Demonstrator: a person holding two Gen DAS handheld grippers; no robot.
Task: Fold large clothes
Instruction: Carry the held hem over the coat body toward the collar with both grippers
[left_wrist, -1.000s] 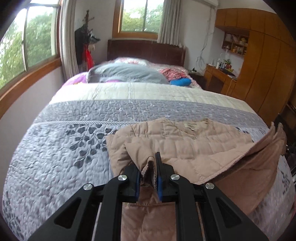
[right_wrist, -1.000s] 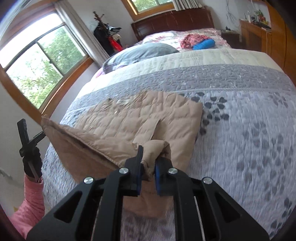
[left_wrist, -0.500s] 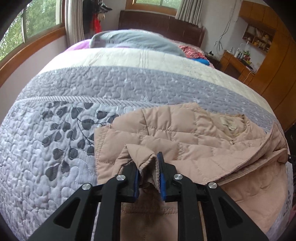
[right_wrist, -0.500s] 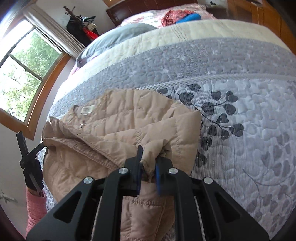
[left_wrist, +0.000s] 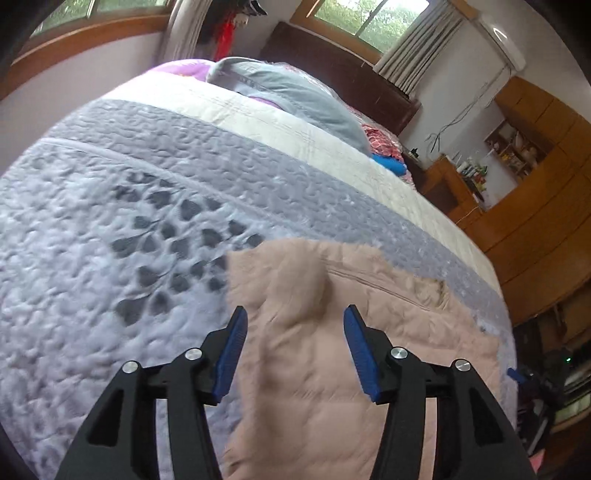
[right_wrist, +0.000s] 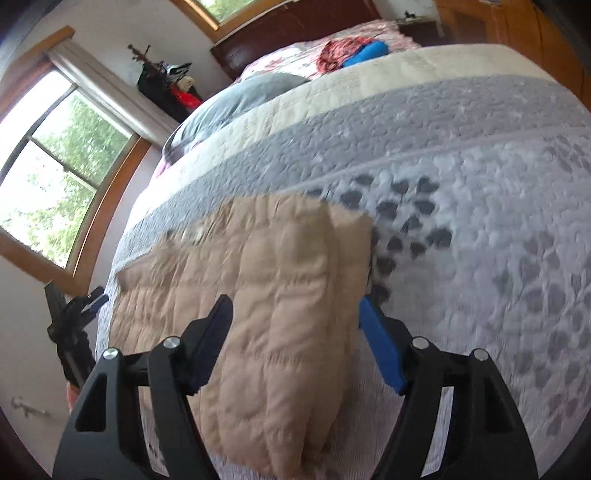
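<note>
left gripper (left_wrist: 291, 338): we see the jaws spread and opening further; the blue pads (left_wrist: 231, 349) stand clear of the fabric on both sides, nothing pinched.
right gripper (right_wrist: 295, 332): same story, jaws wide and opening; the jacket sits in the gap between the fingers but neither pad presses on it.
jacket (left_wrist: 325, 354): tan quilted puffer, lying flat on the bed near its foot edge, folded over itself. In the left wrist view we read a seam line running across it and a small bump of fabric just ahead of the gripper.
jacket, right view (right_wrist: 280, 295): far edge lines up roughly square; a narrower folded strip lies along its right side, by the leaf print.
quilt (left_wrist: 110, 258): grey-lavender bedspread with dark leaf pattern, a plain grey band and a cream band further up.
pillow (left_wrist: 295, 92): grey, at the head end, well apart from the jacket.
other arm: from the right wrist view we pick up the left gripper at the left frame edge (right_wrist: 79, 306), just beside the jacket's left edge.
blur: both frames smeared, fine detail unreadable.
</note>
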